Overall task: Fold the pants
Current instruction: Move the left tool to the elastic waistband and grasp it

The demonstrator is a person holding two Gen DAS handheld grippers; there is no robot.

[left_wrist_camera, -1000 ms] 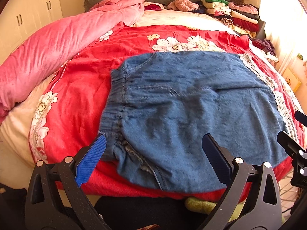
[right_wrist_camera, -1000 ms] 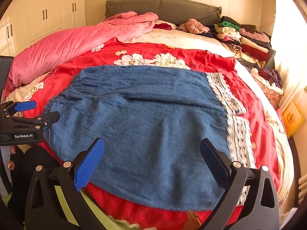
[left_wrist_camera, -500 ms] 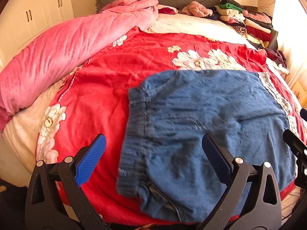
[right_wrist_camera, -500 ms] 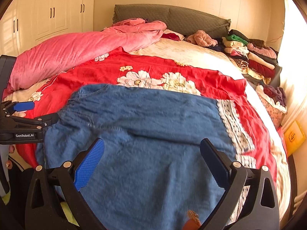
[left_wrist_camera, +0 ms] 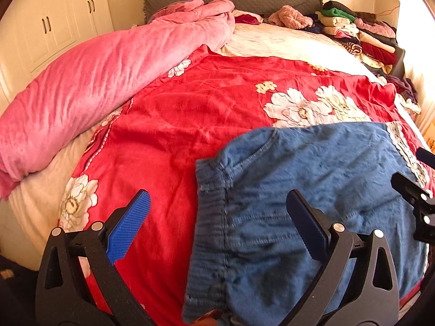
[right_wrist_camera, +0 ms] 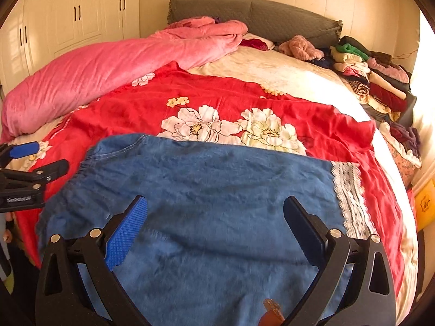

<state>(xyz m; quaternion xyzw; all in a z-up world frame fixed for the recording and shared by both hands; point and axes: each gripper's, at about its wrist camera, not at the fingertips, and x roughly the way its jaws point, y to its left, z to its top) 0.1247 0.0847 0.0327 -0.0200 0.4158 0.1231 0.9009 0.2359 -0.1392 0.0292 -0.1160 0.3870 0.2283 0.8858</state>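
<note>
Denim pants (right_wrist_camera: 206, 206) lie flat near the bed's (right_wrist_camera: 272, 73) foot edge; left tongs (left_wrist_camera: 217, 225) and right tongs (right_wrist_camera: 214, 225) hover spread, pinching nothing.

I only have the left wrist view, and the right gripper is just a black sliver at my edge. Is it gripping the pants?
Observer: No. The right gripper is open, both fingers above the pants, with nothing pinched.
Operator: Where does the leg end lie?
Observer: The lace hem lies flat on the red blanket, to the right of the gripper's right-hand finger.
Operator: How does my left gripper look from there?
Observer: The left gripper shows side-on at the frame's left edge, beside the pants' left end, jaws apart.
</note>
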